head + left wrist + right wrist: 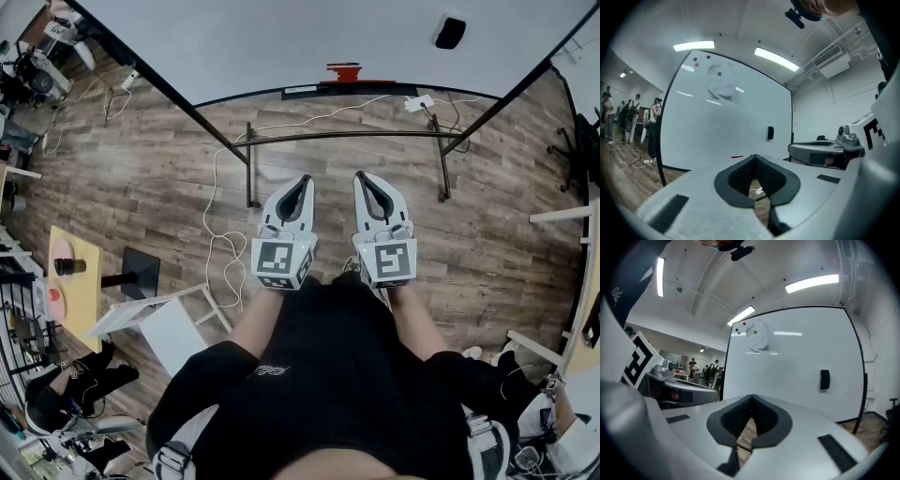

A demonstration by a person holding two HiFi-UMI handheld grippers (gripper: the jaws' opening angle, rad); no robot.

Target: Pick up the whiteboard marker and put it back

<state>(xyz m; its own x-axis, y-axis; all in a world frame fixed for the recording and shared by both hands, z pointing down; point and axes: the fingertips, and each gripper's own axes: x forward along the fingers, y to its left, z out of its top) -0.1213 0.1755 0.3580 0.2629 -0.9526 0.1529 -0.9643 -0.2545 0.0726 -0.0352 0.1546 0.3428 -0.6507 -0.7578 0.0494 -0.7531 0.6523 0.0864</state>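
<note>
The left hand-held gripper and the right hand-held gripper both have their jaws together with nothing between them, above the wood-plank floor. The red whiteboard marker lies at the lower edge of the whiteboard, well apart from both grippers. A black eraser clings to the board.

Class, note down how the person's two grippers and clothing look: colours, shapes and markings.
Both the left gripper and right gripper are light grey, tapering shells with black textured lining inside the fingers. Each carries a cube of black-and-white square markers. The person wears a black top.
</note>
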